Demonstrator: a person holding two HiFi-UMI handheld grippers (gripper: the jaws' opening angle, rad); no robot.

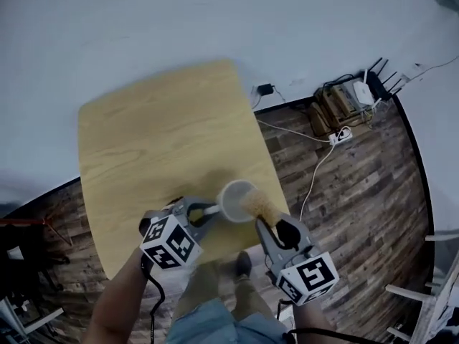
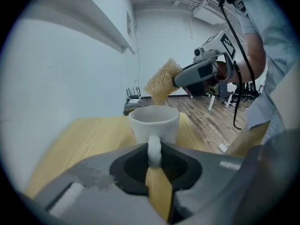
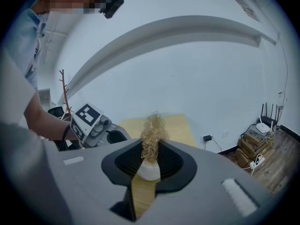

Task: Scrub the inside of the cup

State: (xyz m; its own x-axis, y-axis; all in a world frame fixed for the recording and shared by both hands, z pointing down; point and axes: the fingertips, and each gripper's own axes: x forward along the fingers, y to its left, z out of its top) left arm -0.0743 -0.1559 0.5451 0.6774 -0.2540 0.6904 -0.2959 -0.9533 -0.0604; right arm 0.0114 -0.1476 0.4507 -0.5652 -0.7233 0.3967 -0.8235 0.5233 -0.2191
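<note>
A white cup [image 1: 237,199] stands upright near the front right edge of the light wooden table [image 1: 158,142]. My left gripper [image 1: 208,210] is shut on its handle; in the left gripper view the handle [image 2: 154,150] sits between the jaws, with the cup [image 2: 154,121] just ahead. My right gripper [image 1: 271,221] is shut on a tan fibrous scrubber [image 1: 259,205], held tilted over the cup's right rim. The left gripper view shows the scrubber [image 2: 161,81] with its lower tip at the cup's mouth. In the right gripper view the scrubber [image 3: 152,135] rises from between the jaws.
Dark plank floor surrounds the table. Boxes, a router and a power strip with cables [image 1: 351,99] lie by the wall at the upper right. The person's legs and a shoe [image 1: 242,264] are below the table's near edge. A thin red stand [image 3: 63,90] is at the left.
</note>
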